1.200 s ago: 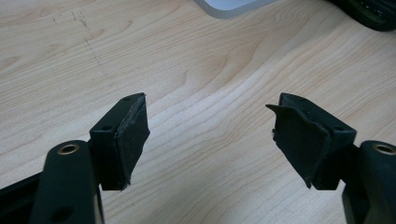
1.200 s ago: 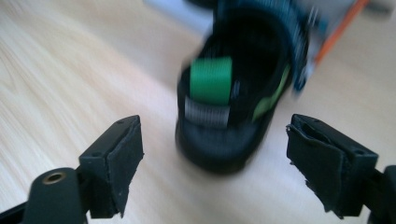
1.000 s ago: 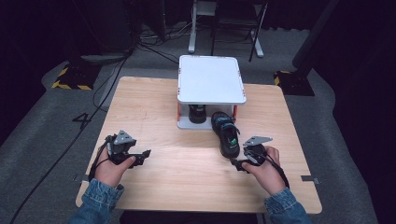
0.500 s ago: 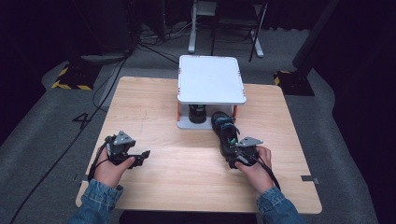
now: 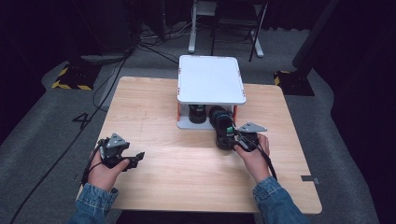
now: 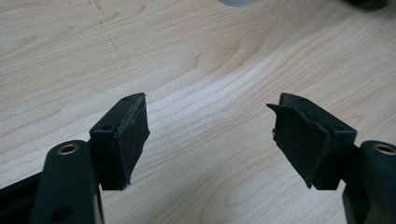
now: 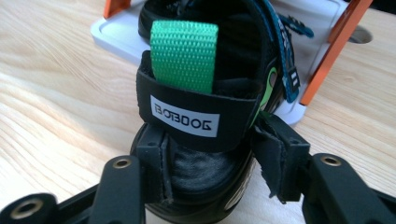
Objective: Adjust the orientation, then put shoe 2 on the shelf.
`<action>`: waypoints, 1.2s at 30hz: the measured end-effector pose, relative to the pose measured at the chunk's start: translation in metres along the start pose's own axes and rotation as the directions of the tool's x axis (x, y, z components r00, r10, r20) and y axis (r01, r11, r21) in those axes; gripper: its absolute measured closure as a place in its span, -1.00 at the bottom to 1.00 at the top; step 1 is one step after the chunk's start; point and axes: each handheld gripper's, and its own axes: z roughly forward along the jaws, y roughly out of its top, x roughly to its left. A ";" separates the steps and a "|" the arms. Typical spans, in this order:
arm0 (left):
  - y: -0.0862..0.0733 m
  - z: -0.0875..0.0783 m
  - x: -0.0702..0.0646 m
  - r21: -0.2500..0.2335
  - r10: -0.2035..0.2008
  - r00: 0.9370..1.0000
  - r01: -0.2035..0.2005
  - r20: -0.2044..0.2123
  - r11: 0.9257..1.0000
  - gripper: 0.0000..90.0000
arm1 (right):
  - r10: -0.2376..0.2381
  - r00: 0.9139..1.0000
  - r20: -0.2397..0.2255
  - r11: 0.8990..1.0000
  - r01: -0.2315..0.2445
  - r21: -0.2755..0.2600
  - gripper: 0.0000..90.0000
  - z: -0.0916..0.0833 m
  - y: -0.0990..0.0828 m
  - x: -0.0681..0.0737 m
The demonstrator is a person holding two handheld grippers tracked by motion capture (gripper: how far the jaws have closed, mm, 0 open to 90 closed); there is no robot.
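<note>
Right gripper [image 7: 205, 172] jaws had just been closing, clamped on the shoe's [image 7: 210, 88] heel at 6 o'clock; advise seating deeper before lifting. Left gripper [image 6: 210, 135] jaws apart, empty.

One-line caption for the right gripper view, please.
Right gripper fingers closing around the heel of a black sandal with green pull tab, beside white shelf.

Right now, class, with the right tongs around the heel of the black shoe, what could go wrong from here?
1. The right tongs have just been closing on the shoe by its soft heel strap, so the grip may slip or fold the strap.
2. The toe lies under the white shelf, near its orange post; pulling could snag it.
3. A second shoe under the shelf could be nudged.
</note>
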 end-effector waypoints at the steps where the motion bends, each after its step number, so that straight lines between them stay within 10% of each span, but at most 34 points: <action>1: -0.001 -0.001 0.000 0.001 -0.001 1.000 0.001 0.001 1.000 -0.40 | -0.007 1.000 0.002 1.000 0.007 -0.018 0.08 -0.001 0.001 -0.001; 11: 0.015 0.009 0.005 -0.028 -0.008 1.000 0.008 0.014 1.000 -0.40 | -0.060 0.998 0.015 0.998 0.060 -0.002 -0.27 0.005 -0.008 0.012; 18: 0.038 0.026 0.003 -0.058 0.016 0.999 -0.013 0.051 0.998 -0.40 | -0.009 1.000 -0.003 1.000 0.009 0.016 -0.54 -0.013 -0.027 0.021; 26: 0.045 0.037 0.001 -0.059 0.023 0.997 -0.019 0.071 0.998 -0.40 | -0.080 0.994 0.081 0.994 0.073 0.081 -0.43 0.010 -0.035 0.036; 36: 0.033 0.025 0.010 -0.053 -0.003 0.999 0.005 0.045 0.999 -0.40 | -0.045 0.997 0.055 0.996 0.041 0.075 -0.51 0.031 -0.012 0.022</action>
